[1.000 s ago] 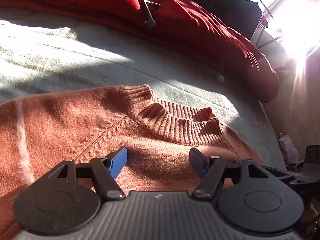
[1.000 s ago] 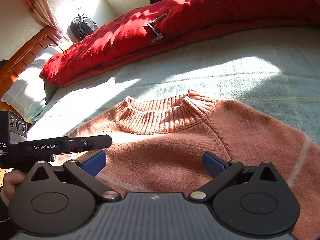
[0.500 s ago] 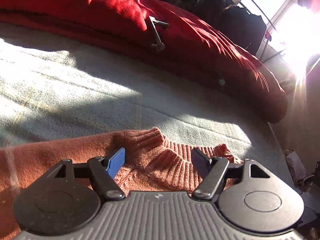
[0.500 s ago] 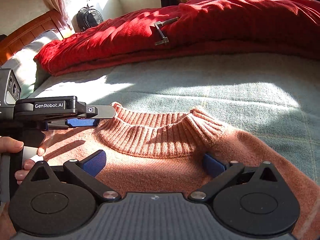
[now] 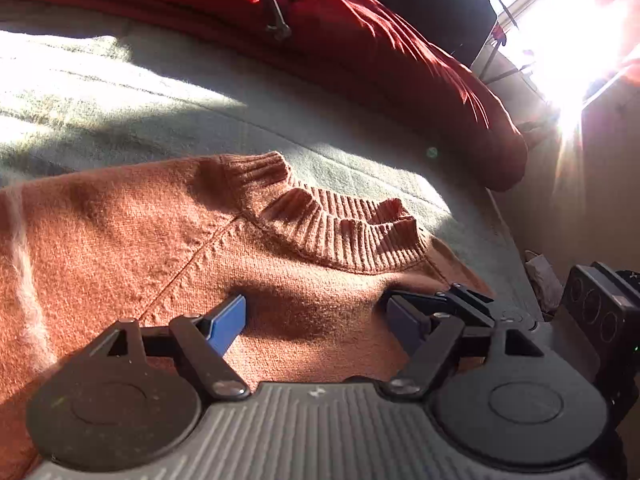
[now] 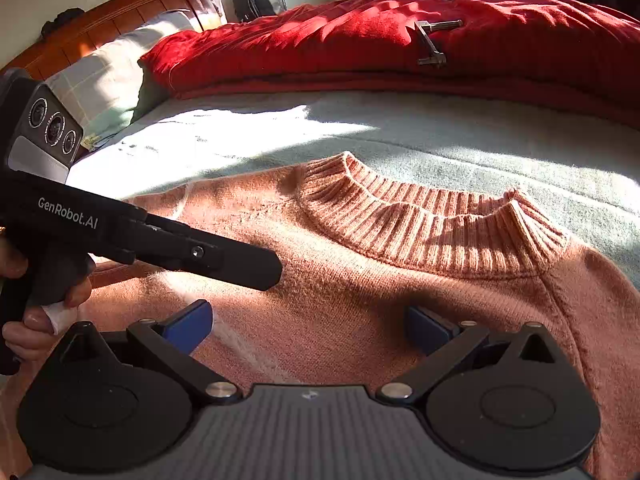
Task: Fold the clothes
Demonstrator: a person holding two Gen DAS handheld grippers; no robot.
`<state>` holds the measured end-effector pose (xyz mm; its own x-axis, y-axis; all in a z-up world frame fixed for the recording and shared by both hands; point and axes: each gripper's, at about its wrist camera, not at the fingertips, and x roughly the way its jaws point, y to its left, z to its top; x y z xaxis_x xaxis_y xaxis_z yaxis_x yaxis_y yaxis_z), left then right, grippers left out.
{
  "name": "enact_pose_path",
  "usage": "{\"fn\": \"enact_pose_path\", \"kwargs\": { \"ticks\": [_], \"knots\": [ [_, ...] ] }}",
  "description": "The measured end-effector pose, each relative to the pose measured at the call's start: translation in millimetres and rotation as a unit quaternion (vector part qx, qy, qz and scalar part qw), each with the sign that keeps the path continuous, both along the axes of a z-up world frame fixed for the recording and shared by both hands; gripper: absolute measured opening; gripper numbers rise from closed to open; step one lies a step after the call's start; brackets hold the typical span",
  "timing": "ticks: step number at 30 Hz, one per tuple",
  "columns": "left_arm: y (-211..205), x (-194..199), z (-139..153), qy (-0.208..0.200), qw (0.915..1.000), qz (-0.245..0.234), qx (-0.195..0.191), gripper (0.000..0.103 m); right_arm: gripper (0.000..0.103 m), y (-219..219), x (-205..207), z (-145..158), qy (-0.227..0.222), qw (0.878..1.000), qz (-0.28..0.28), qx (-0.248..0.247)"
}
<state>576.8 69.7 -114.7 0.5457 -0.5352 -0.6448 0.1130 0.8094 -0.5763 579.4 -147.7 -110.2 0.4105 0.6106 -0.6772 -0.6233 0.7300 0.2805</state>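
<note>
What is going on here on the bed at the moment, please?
A person holds a tool in each hand over an orange sweater spread flat on the bed. The left tool has just been opening; the right tool is open too. Neither grips the knit, so no fold has started.

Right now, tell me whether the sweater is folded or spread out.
Spread out, as far as shown. The sweater lies flat on the bed, ribbed collar and both shoulders showing, no fold visible. Its lower part is out of view.

Sweater (image 6: 360,292) hem and sleeves beyond both views' edges; window (image 5: 560,40) lost in glare
</note>
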Motion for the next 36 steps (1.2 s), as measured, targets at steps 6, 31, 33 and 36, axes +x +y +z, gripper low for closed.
{"fn": "enact_pose_path", "kwargs": {
  "ticks": [6,31,33,36],
  "knots": [
    [3,11,-3,-0.017,0.9990,0.041,-0.008,0.078,0.103,9,12,-2,-0.033,0.999,-0.028,-0.006],
    [38,-257,26,-0.012,0.9970,-0.008,0.076,0.083,0.103,-74,-225,20,0.001,0.988,-0.127,-0.091],
    [37,-292,27,-0.026,0.9953,-0.011,0.093,0.087,0.103,-76,-254,18,-0.013,0.984,-0.144,-0.099],
    [32,-338,24,-0.057,0.9895,-0.036,0.128,0.090,0.103,-70,-297,14,-0.044,0.979,-0.157,-0.121]
  ]
}}
